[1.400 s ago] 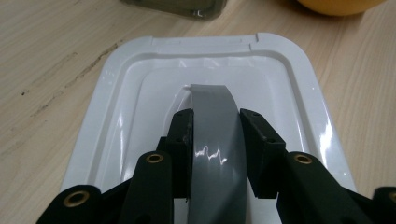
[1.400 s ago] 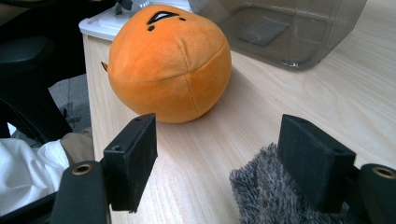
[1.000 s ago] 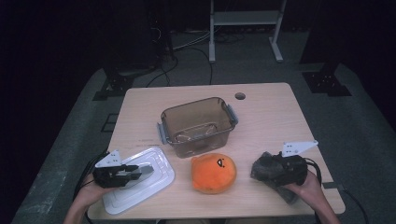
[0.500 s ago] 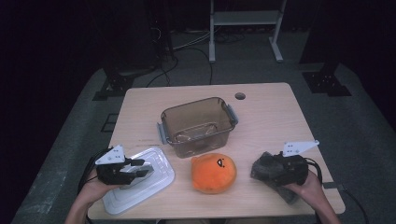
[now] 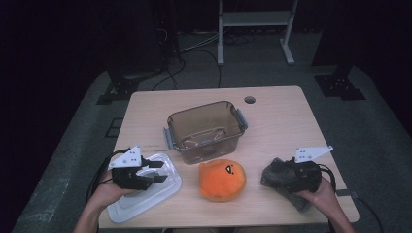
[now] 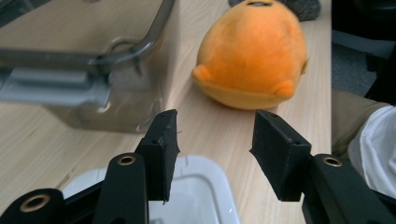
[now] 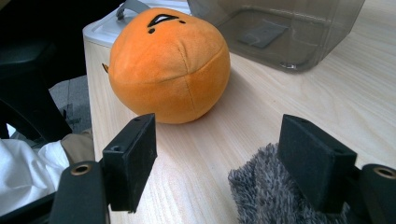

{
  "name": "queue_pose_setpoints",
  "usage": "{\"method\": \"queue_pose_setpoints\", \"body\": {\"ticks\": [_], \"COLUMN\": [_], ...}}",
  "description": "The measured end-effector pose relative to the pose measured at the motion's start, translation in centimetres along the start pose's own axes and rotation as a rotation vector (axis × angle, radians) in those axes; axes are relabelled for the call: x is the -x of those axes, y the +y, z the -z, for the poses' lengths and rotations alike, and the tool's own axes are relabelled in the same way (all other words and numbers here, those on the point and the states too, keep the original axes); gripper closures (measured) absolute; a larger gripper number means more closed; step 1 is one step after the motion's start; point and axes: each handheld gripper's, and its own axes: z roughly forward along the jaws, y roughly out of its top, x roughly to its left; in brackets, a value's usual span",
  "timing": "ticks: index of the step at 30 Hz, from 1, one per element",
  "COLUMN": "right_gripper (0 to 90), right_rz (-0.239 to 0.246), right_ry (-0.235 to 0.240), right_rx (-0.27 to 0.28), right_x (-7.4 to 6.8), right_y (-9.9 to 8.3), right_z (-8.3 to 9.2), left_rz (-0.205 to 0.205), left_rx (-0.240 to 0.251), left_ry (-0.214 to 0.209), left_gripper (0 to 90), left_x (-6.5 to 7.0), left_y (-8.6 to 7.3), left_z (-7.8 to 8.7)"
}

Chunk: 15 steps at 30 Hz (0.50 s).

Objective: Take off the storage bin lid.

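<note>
Hovering just above the white lid point(image 5: 145, 191), the left gripper point(image 5: 154, 174) has just been opening, nothing between its jaws. Mid-table, the orange plush point(image 5: 222, 178) sits before the clear container point(image 5: 205, 130), probably awaiting packing. Right gripper point(image 5: 282, 178) rests spread beside grey fur point(image 5: 272, 174); pale wooden table point(image 5: 282, 121), dark room.

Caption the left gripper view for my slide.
Open left gripper above a white lid, facing an orange plush beside a clear bin.
</note>
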Motion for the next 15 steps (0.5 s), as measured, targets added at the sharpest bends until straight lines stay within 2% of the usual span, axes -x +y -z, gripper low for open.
{"method": "queue_pose_setpoints", "body": {"ticks": [6, 15], "right_gripper": [27.0, 26.9], "right_rz": [-0.003, 0.000], "right_ry": [-0.001, -0.002], "right_rx": [-0.002, 0.002], "right_x": [0.0, 0.0], "right_y": [0.0, 0.0], "right_z": [0.0, 0.1], "left_rz": [-0.029, -0.057], "left_rx": [0.003, 0.033], "left_ry": [-0.030, -0.077], "left_gripper": [47.8, 45.1], "left_x": [0.5, 1.2], "left_y": [1.6, 3.9], "left_z": [-1.0, -3.1]}}
